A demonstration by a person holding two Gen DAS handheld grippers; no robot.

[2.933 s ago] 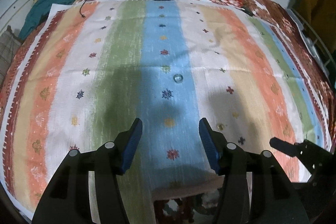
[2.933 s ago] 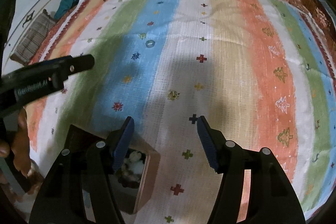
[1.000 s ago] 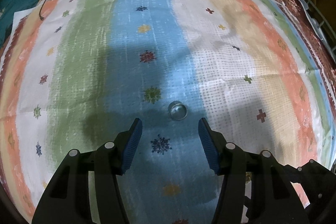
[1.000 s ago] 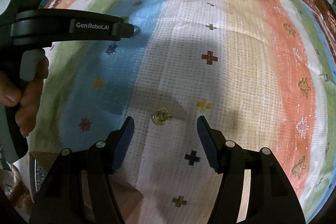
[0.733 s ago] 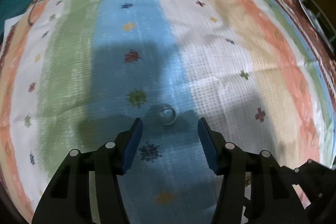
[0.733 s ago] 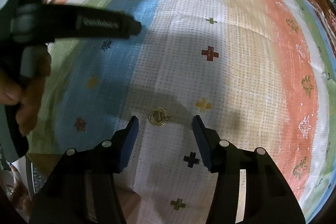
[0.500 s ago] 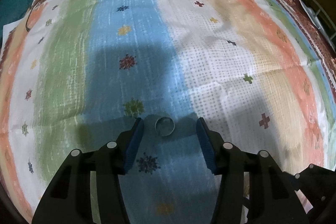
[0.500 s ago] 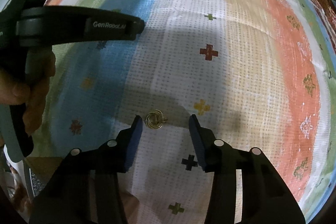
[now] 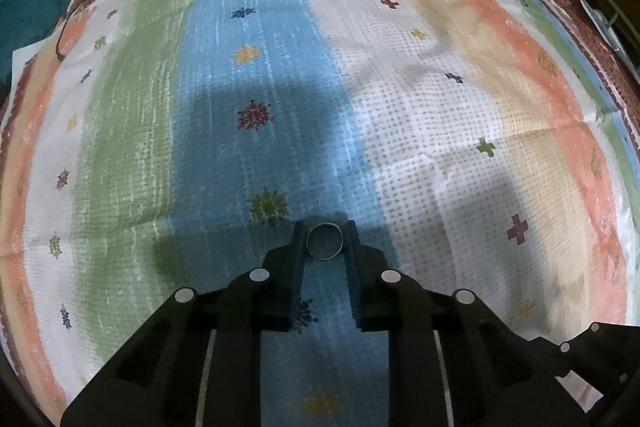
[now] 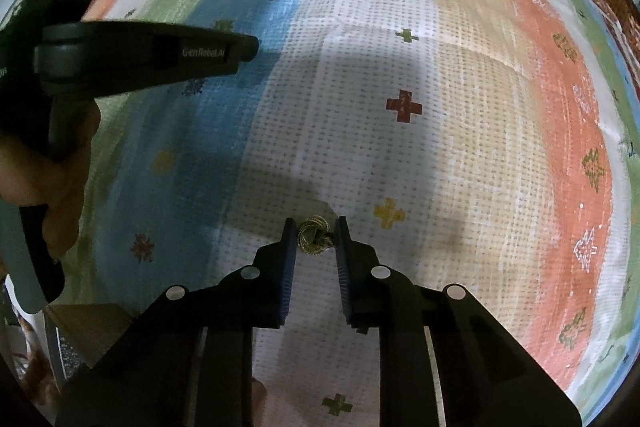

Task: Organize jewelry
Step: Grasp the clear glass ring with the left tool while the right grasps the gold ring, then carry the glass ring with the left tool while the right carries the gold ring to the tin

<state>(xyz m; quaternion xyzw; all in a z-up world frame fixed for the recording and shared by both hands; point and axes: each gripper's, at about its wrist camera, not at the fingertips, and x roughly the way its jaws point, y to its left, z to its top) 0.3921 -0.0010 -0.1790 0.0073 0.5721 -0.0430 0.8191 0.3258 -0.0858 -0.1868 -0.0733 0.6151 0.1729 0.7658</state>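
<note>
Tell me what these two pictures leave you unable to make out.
- Left wrist view: the silver ring sits between the left gripper fingers; actual contact is unclear.
- Right wrist view: the gold knotted piece in the right gripper is too small to identify.
- Right wrist view: the box at bottom left is cut off by the gripper body and frame edge; contents hidden.

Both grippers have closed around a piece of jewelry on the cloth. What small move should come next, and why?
Probably a short straight lift. The left gripper pinches the silver ring and the right gripper the gold knot ring, yet both seem to lie on the striped cloth; raising them would test each grip.
</note>
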